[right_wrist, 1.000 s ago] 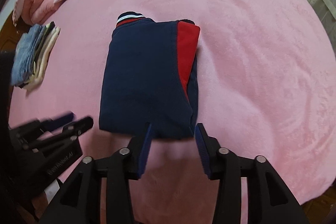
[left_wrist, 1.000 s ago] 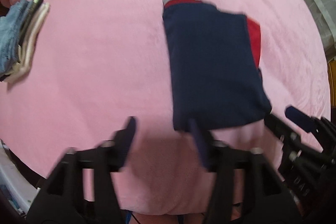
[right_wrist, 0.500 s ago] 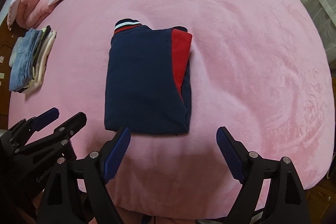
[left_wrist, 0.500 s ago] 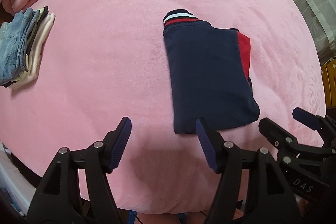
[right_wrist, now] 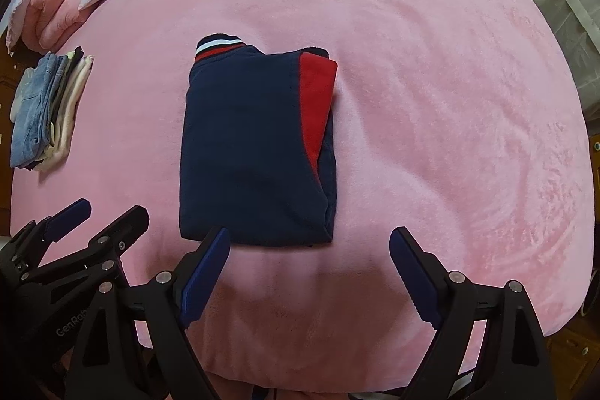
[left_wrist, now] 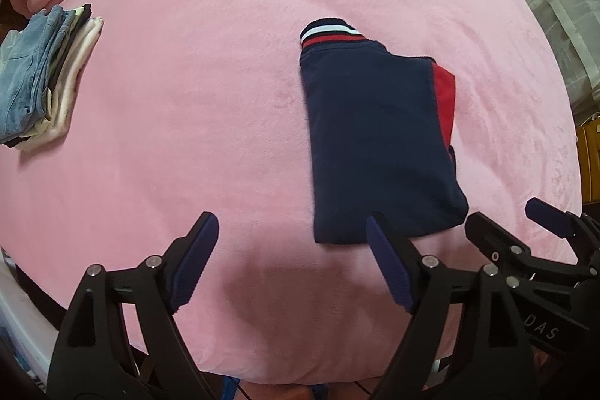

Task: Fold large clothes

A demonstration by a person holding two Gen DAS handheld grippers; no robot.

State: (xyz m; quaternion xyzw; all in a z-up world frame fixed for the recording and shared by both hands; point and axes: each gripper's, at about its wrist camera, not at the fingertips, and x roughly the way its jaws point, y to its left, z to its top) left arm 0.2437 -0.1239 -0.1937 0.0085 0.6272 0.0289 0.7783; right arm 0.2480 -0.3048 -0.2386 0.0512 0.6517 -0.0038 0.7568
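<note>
Left wrist view: left gripper [left_wrist: 292, 259], fingers spread and holding nothing, just short of the folded sweater [left_wrist: 378, 149] on the pink blanket [left_wrist: 206, 100]. Right wrist view: right gripper [right_wrist: 311, 272], likewise spread and holding nothing, near the sweater's [right_wrist: 255, 149] closest edge; clothes pile [right_wrist: 45, 107] far left of the sweater.

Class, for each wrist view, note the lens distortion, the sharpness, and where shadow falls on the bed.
Left wrist view: fisheye bows the pink blanket into a dome, corners go black, the folded navy garment is sharp, and soft shadow lies before the open left gripper. Right wrist view: same bowing and dark corners, sharp, with shadow beneath the open right gripper.
</note>
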